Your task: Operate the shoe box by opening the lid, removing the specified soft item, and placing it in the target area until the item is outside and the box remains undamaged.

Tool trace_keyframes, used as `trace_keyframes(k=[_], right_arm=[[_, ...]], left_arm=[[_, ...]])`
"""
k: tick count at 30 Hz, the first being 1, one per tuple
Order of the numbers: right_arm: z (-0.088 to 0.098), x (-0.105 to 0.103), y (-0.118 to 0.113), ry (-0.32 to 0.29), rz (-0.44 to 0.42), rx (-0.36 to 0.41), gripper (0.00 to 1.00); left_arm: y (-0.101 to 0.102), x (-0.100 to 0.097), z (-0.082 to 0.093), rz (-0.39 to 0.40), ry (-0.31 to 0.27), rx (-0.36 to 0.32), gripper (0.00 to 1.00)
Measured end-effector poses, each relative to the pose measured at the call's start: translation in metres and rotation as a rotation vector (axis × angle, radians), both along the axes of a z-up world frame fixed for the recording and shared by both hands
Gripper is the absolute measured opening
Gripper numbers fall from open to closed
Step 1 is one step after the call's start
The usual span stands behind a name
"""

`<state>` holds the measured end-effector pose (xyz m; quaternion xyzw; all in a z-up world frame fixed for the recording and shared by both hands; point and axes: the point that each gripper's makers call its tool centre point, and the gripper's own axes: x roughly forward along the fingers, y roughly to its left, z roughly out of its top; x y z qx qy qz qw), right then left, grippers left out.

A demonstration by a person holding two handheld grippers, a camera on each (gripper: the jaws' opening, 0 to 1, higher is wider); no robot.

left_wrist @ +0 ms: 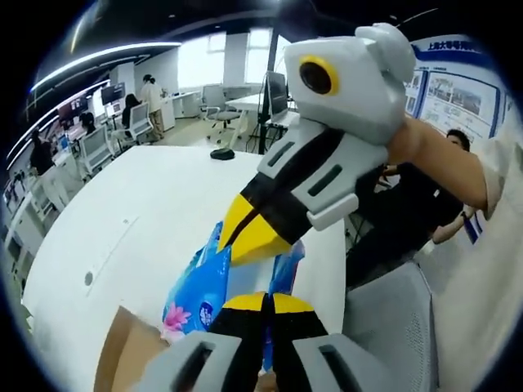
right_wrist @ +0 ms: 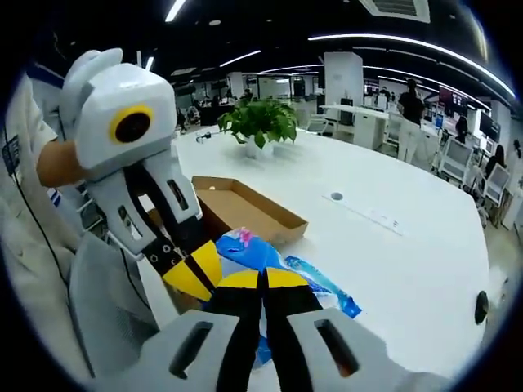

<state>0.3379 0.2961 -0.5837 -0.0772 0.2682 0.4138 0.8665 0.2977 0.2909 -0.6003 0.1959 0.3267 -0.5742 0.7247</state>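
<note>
Both grippers pinch the soft blue plastic tissue pack [right_wrist: 270, 265] between closed yellow-tipped jaws, left gripper [right_wrist: 192, 273] and right gripper [left_wrist: 249, 237], lifted just beside the open brown cardboard shoe box [right_wrist: 261, 214]. Opposing pulls could tear its thin wrapper, I think.

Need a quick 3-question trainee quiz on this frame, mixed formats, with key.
1. True or false: the blue soft pack lies flat inside the cardboard shoe box.
2. Multiple choice: what stands on the white table behind the box? A) a potted plant B) a kettle C) a stack of books
3. Fill in: both the left gripper and the right gripper are shut on the ____ pack.

Key:
1. False. The pack is pinched between the two grippers, in front of the open box.
2. A, the potted plant.
3. Blue.
</note>
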Motion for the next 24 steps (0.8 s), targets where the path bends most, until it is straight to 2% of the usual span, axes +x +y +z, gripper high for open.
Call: trace_keyframes(k=[9, 24], right_arm=[[-0.006, 0.013, -0.029, 0.016, -0.046, 0.025, 0.0], [-0.02, 0.035, -0.069, 0.045, -0.095, 0.04, 0.0]], left_arm=[[-0.025, 0.011, -0.004, -0.032, -0.003, -0.008, 0.0], [-0.069, 0.034, -0.018, -0.047, 0.028, -0.018, 0.0]])
